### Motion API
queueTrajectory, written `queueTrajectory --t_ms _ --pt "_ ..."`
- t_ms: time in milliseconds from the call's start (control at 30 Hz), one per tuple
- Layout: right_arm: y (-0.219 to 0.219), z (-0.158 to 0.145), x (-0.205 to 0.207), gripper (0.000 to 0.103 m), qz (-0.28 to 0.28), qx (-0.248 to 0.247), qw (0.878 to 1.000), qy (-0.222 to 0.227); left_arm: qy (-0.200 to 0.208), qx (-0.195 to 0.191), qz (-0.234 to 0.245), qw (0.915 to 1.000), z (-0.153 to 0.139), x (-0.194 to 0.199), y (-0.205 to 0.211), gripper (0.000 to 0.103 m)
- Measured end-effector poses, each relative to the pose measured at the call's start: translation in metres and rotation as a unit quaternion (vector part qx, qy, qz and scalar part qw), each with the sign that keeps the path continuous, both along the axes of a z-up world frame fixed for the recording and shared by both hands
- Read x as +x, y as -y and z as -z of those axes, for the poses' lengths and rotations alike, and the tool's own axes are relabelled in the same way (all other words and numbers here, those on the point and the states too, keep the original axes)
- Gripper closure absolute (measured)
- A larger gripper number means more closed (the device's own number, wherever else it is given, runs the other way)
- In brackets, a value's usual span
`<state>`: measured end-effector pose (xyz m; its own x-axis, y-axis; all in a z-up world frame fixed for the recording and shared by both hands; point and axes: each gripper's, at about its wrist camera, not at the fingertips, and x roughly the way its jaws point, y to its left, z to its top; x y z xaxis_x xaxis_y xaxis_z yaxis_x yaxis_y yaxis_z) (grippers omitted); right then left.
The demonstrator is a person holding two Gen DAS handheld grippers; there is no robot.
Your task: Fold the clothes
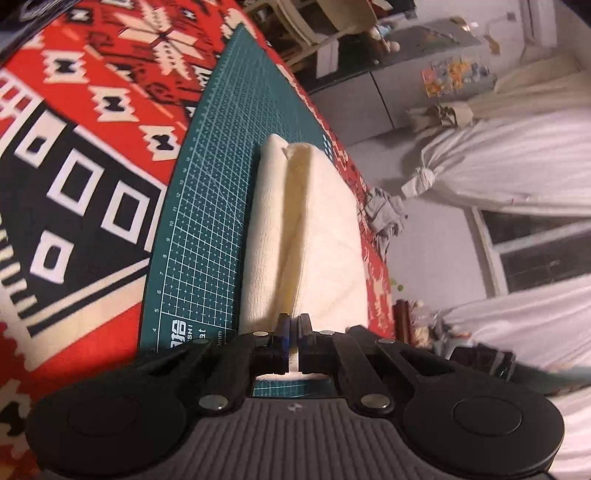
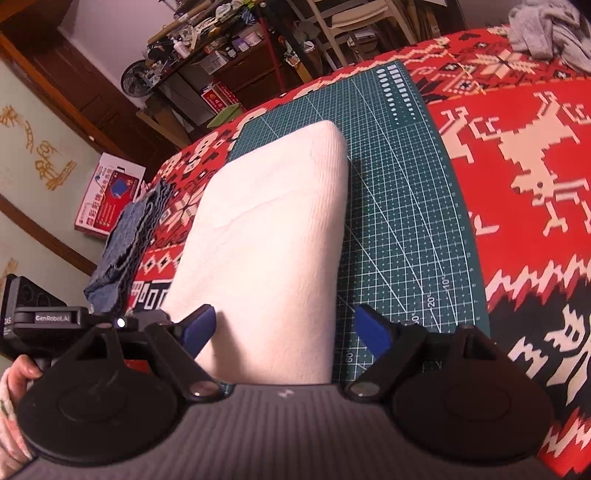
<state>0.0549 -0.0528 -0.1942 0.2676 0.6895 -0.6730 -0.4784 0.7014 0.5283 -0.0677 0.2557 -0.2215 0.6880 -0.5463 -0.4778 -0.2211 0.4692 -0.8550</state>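
Observation:
A folded cream-white cloth [image 1: 317, 236] lies on the green cutting mat [image 1: 214, 192]. In the left wrist view a raised ridge runs along its middle, and my left gripper [image 1: 294, 325] is shut on the near end of that ridge. In the right wrist view the same white cloth [image 2: 266, 236] stretches away over the mat [image 2: 402, 206]. My right gripper [image 2: 284, 325] hovers at its near end, open, with its blue fingers [image 2: 201, 326] spread on both sides of the cloth's edge and not touching it.
A red patterned tablecloth [image 2: 517, 155] covers the table under the mat. Blue denim [image 2: 125, 243] lies folded at the table's left edge, and grey clothing [image 2: 546, 29] is heaped at the far right. A hand [image 2: 18, 373] holds the other gripper's handle at the lower left.

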Motion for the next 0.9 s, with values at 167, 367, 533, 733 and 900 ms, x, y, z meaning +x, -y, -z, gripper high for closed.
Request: queueTrajectory --t_ms 167,367,533,733,900 --pt "0.001 -0.001 -0.004 0.018 0.001 -0.007 1.0 0.007 -0.004 0.024 -0.004 0.9997 -0.01 -0.003 -0.005 0.082" --pt "0.005 -0.001 -0.005 0.017 0.004 -0.005 1.0 0.006 0.009 0.011 0.01 0.9999 -0.012 0.008 -0.004 0.057" --pt "0.009 0.0 -0.003 0.017 0.008 0.003 1.0 -0.003 -0.001 -0.046 0.013 0.9989 0.002 0.013 -0.008 0.058" --pt "0.008 0.002 -0.004 0.017 0.004 0.009 1.0 -0.007 -0.014 -0.084 0.026 0.996 0.008 0.006 -0.01 0.058" --pt "0.007 0.002 -0.004 0.017 0.005 0.012 1.0 -0.009 -0.022 -0.138 0.039 0.9894 0.018 0.003 -0.004 0.058"
